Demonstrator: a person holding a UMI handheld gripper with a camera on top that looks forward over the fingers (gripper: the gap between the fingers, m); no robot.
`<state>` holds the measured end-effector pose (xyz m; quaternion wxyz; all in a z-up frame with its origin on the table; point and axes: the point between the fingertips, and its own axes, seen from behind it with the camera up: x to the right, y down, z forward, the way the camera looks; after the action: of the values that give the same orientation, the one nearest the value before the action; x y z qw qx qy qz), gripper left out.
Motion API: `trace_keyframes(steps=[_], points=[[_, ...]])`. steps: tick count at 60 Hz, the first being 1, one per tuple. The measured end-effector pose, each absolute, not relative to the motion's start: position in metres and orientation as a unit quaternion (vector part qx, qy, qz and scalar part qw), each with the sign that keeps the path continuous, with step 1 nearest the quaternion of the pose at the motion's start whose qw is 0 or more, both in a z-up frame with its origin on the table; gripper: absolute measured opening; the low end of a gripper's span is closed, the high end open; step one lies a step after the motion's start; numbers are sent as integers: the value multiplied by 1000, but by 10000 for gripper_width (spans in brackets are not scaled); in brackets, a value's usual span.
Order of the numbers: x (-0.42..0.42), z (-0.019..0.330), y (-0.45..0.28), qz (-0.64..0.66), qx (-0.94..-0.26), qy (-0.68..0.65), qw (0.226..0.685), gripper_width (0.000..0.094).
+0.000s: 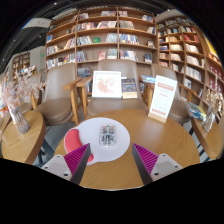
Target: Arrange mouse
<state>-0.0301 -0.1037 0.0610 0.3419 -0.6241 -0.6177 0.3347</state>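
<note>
**Wooden reading-room table, mouse on white round mat, gripper not yet engaged**

Wooden bookshelves [105, 35] fill the far wall and run down the right side, holding rows of books; they are the only containers in view, and their contents are too small to identify individually. Nearer stands a round wooden table [150, 125]. At its far edge, two display stands, one in the middle [107, 84] and one to the right [163, 97], sit upright, presumably angled for readers approaching. Chairs [60, 105] sit at the far left of the table. A vase with dried stems [20, 118] stands to the left.

A white round mat [103, 135] lies near the table's near edge. The mouse [108, 141], a pale, blurred object, rests on it, just ahead of the fingers and roughly central between them.

The gripper [112, 160] has its fingers spread apart, holding nothing; magenta pads [146, 157] face inward. Judgement: the spread stance suits an approach to straddle the mouse before closing.
</note>
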Motion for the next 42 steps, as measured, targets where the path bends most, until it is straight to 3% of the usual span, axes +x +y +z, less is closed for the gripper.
trace_keyframes(steps=[9, 15, 27, 42], points=[[84, 121, -74, 339, -609, -612, 373, 854], [162, 150, -62, 355, -609, -605, 370, 855], [284, 176, -47, 373, -613, -596, 359, 856], [347, 193, -32, 378, -589, -597, 392, 858]])
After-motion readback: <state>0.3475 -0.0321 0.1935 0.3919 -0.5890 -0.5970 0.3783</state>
